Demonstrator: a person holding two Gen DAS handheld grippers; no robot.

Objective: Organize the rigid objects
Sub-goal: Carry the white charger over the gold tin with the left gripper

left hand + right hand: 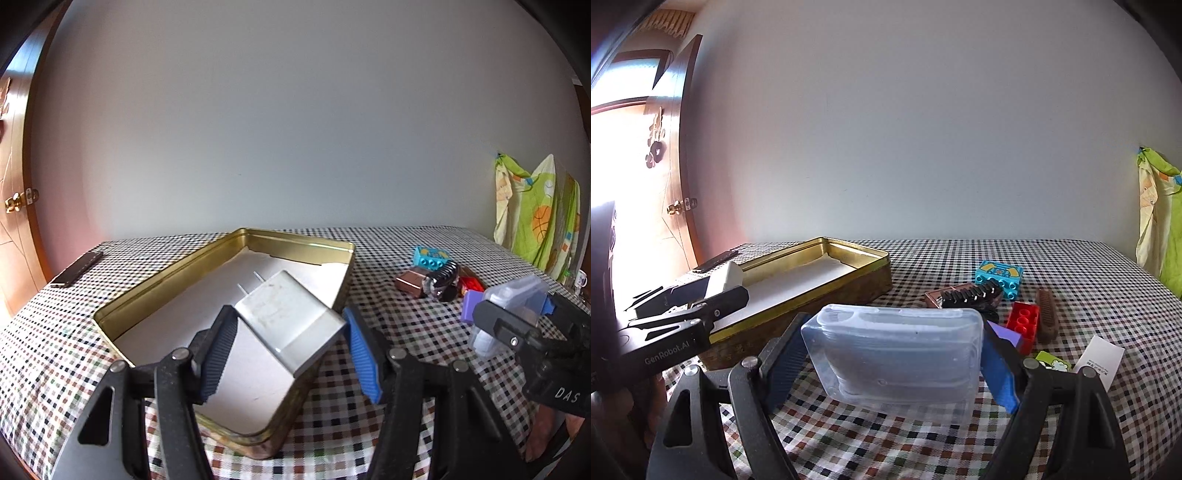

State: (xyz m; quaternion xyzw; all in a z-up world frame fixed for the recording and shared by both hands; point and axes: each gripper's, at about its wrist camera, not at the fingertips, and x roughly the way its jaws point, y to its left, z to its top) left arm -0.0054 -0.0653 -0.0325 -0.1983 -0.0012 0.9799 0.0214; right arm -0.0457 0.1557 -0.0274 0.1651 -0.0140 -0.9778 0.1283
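My left gripper [290, 332] is shut on a white charger plug [288, 319] and holds it over the near end of an open gold tin box [295, 245], prongs pointing into the box. The box holds only a white liner. My right gripper [892, 354] is shut on a clear plastic case [897, 350], held above the tablecloth to the right of the tin [849, 284]. The right gripper with the case also shows in the left wrist view [517, 314]. The left gripper with the plug shows in the right wrist view [701, 295].
A pile lies right of the tin: a teal toy brick [999, 277], a red brick [1023, 325], a black comb on a brown box [967, 295], a brown brush [1047, 312], a purple block [1006, 334]. A dark flat bar [77, 269] lies far left. Wall behind.
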